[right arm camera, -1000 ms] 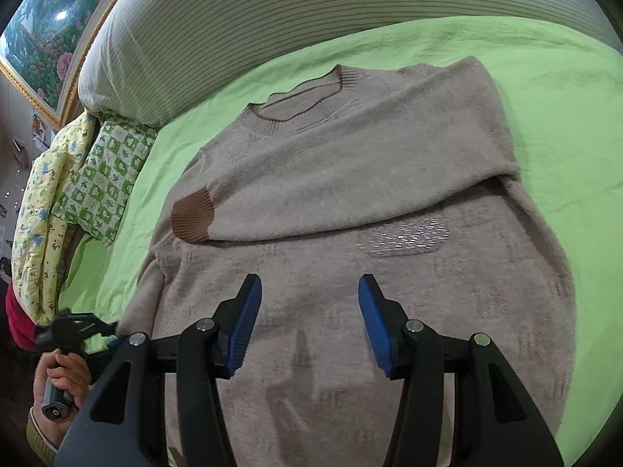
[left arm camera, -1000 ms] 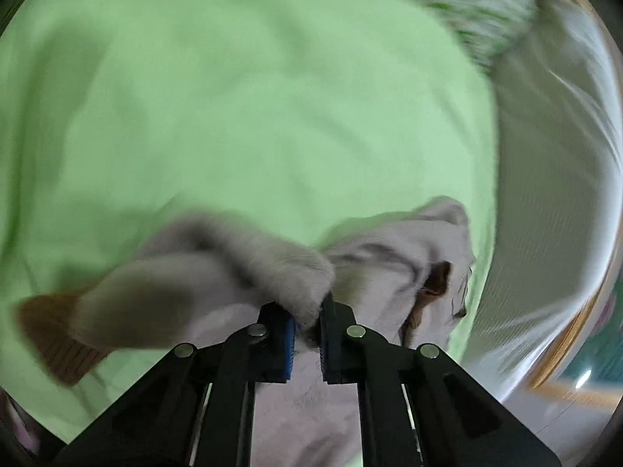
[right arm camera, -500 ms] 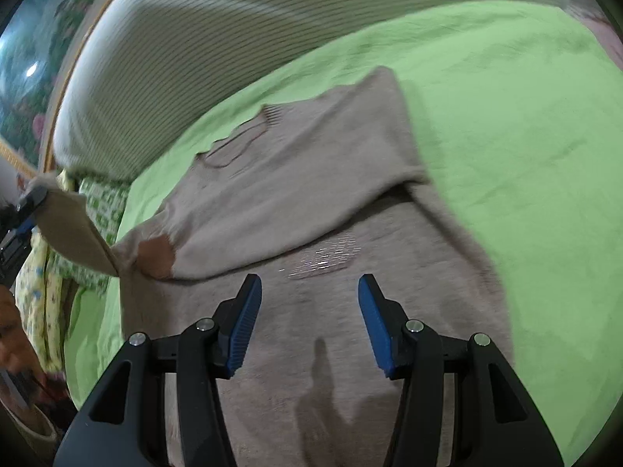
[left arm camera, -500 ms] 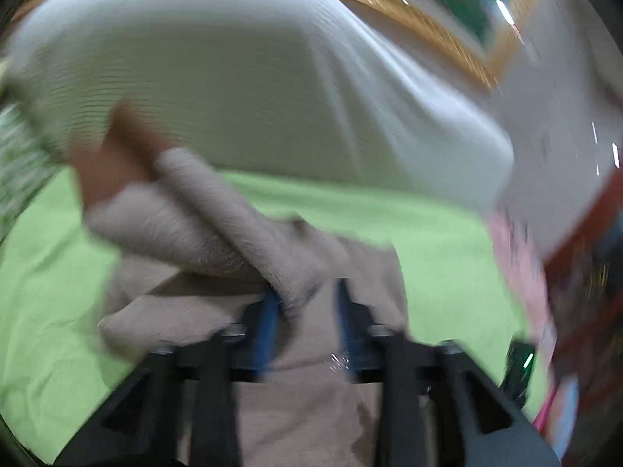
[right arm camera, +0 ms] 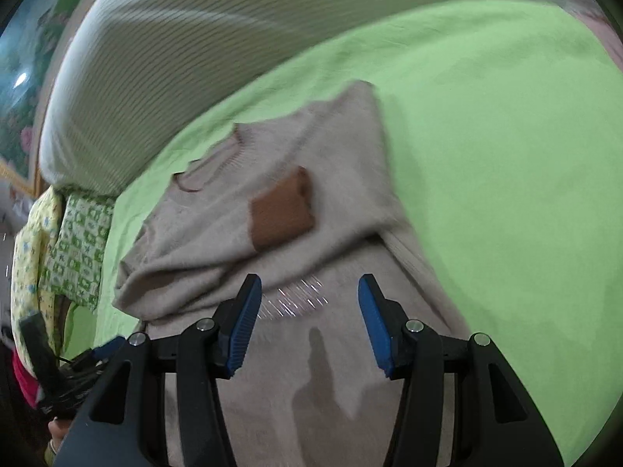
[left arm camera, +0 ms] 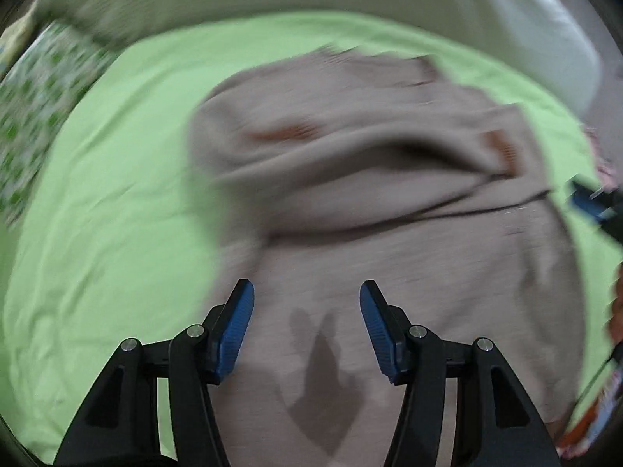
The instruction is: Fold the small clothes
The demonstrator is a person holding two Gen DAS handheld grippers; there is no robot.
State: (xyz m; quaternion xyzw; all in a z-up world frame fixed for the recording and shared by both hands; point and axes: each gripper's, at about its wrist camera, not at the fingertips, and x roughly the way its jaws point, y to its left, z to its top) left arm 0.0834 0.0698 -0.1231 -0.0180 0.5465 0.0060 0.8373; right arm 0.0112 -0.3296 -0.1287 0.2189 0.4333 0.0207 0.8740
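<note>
The beige sweater (right arm camera: 335, 233) lies on the green bed sheet (right arm camera: 506, 155), both sleeves folded across its chest. Wide bare sheet borders it on both sides. The left tool (left arm camera: 307, 325) has just been opening and holds nothing; the right tool (right arm camera: 305, 321) gapes half-wide, empty. The striped headboard cushion (right arm camera: 233, 39) and patterned bedding (right arm camera: 74, 249) crowd the collar end.

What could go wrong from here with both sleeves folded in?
The sleeves lie bunched, not flat, across the sweater, so the next fold may trap lumps. The cuff sits loose on top and could slide off. Both the left gripper and right gripper are open, holding nothing.
</note>
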